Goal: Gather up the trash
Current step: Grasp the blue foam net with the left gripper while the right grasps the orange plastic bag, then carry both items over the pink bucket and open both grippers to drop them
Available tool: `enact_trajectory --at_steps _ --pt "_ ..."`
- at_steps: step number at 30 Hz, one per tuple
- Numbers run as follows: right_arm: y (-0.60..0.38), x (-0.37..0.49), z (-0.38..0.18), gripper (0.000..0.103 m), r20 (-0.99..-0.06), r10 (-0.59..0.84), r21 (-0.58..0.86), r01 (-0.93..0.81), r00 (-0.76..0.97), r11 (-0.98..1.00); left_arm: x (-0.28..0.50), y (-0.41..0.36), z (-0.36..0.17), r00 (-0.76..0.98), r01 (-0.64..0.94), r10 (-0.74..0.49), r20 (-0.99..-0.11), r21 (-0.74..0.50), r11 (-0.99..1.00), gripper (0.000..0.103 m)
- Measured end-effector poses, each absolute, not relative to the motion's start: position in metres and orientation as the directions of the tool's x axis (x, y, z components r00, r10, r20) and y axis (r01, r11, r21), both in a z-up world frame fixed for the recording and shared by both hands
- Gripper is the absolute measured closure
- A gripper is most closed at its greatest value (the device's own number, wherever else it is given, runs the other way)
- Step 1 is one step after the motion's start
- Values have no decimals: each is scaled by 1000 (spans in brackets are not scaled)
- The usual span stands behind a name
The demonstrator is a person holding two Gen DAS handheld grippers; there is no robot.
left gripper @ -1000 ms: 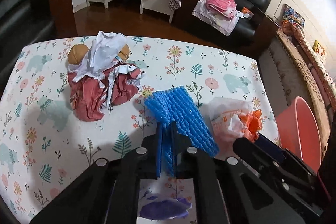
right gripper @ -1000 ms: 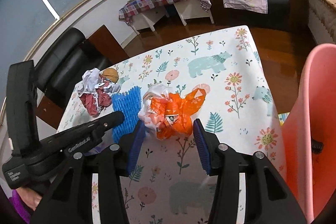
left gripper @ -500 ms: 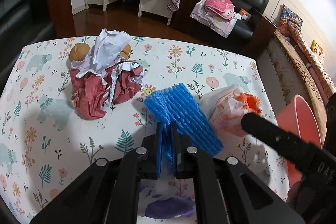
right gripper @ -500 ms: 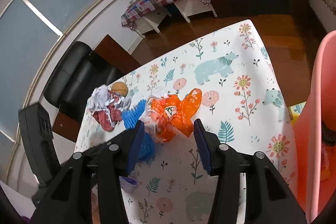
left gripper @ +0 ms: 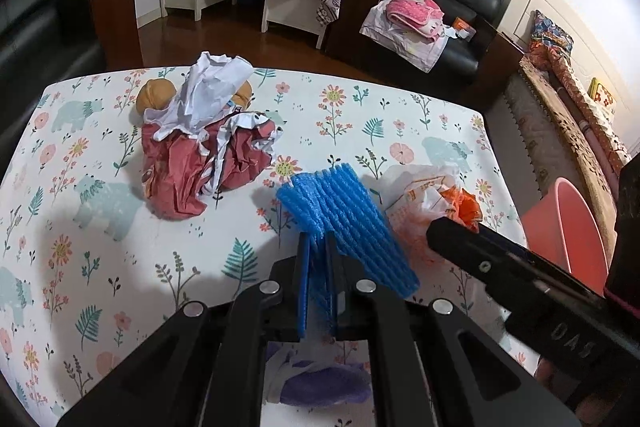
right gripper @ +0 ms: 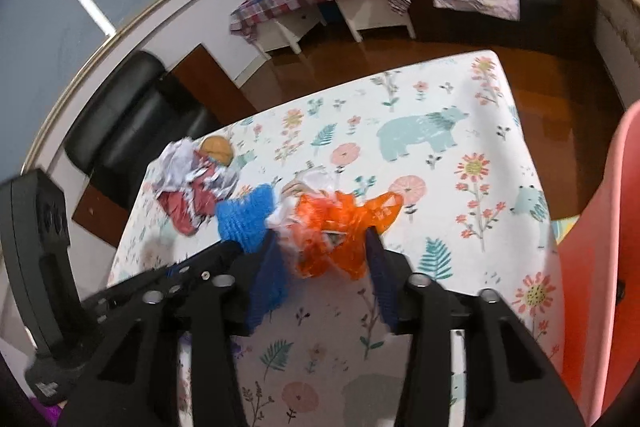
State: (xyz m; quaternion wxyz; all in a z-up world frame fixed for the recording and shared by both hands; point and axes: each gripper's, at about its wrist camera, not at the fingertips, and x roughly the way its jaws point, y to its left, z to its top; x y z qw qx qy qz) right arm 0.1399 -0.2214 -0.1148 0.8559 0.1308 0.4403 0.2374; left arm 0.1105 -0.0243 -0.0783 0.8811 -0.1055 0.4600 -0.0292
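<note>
A blue foam net [left gripper: 344, 211] hangs over the flowered table [left gripper: 100, 259], its edge pinched in my left gripper [left gripper: 318, 239], which is shut on it. To its right lies an orange and white plastic bag [right gripper: 332, 227]. My right gripper [right gripper: 324, 255] straddles this bag; its jaws are closing and the pads meet the bag's sides. In the left wrist view a right finger [left gripper: 460, 239] reaches in beside the bag [left gripper: 464, 205]. A crumpled wad of red and white paper [left gripper: 200, 155] lies further left.
A pink bucket [right gripper: 600, 267] stands off the table's right edge. Two brown round things [left gripper: 154, 95] sit behind the paper wad. Something purple [left gripper: 320, 383] lies under my left gripper. Black chairs and a low checked table stand beyond.
The right gripper's jaws have narrowed around the orange bag, which now bunches between them. The left gripper keeps its hold on the blue net and has hardly moved.
</note>
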Motion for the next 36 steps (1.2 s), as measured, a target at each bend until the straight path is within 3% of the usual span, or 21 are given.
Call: enact_trajectory --at_steps 3,18,36 --pt "-215 129 -110 69 -699 490 371 -322 521 871 104 -24 -75 581 -46 -139 -802 -203 978 97" --pt "-239 71 -91 69 -685 444 309 -322 577 895 59 -31 -49 619 -22 -157 -769 -217 976 97" --pt "-290 17 -55 69 -599 399 279 -285 695 917 7 -77 0 692 87 -208 -691 -206 975 97"
